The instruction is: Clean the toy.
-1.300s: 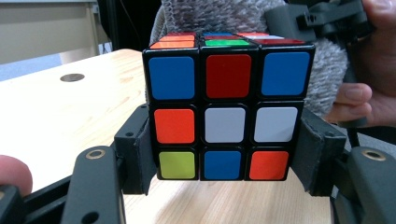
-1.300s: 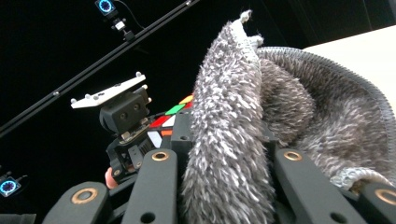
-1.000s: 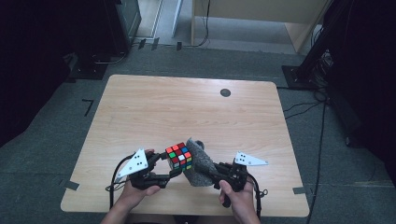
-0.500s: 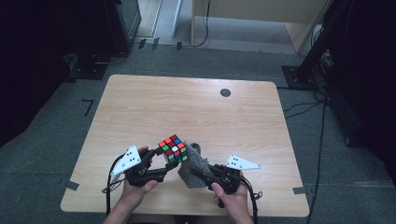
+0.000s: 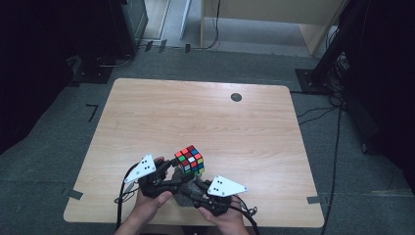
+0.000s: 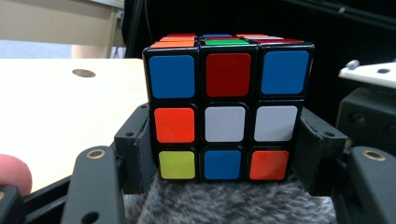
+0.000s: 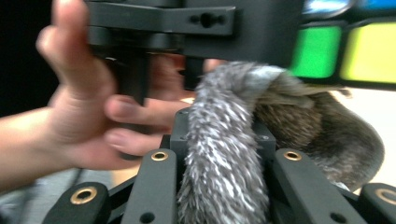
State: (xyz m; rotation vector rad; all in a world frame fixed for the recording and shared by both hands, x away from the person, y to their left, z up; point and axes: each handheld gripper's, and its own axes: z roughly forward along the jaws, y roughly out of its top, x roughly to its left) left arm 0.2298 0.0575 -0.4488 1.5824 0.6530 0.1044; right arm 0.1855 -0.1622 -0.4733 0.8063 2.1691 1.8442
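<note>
A scrambled Rubik's cube (image 5: pixel 190 160) is lifted a little over the near part of the wooden table (image 5: pixel 195 112). My left gripper (image 5: pixel 182 170) is shut on it. In the left gripper view the jaws clamp the lower sides of the cube (image 6: pixel 227 107), and a grey fuzzy cloth (image 6: pixel 224 205) lies just below it. My right gripper (image 5: pixel 190 192) is shut on that cloth (image 5: pixel 187 197), pressed close beneath the cube. In the right gripper view the cloth (image 7: pixel 224 154) bulges between the jaws, and the cube's green and yellow squares (image 7: pixel 336 51) show above it at the upper right.
A small dark round spot (image 5: pixel 236 97) marks the far side of the table. The person's left hand (image 7: pixel 79 107) and the left gripper's body (image 7: pixel 163 23) are close in front of the right gripper. Black stands and cables are on the floor around the table.
The right gripper has moved left and toward the near edge with the cloth, closing in under the cube. The left gripper and the cube have shifted only slightly.
</note>
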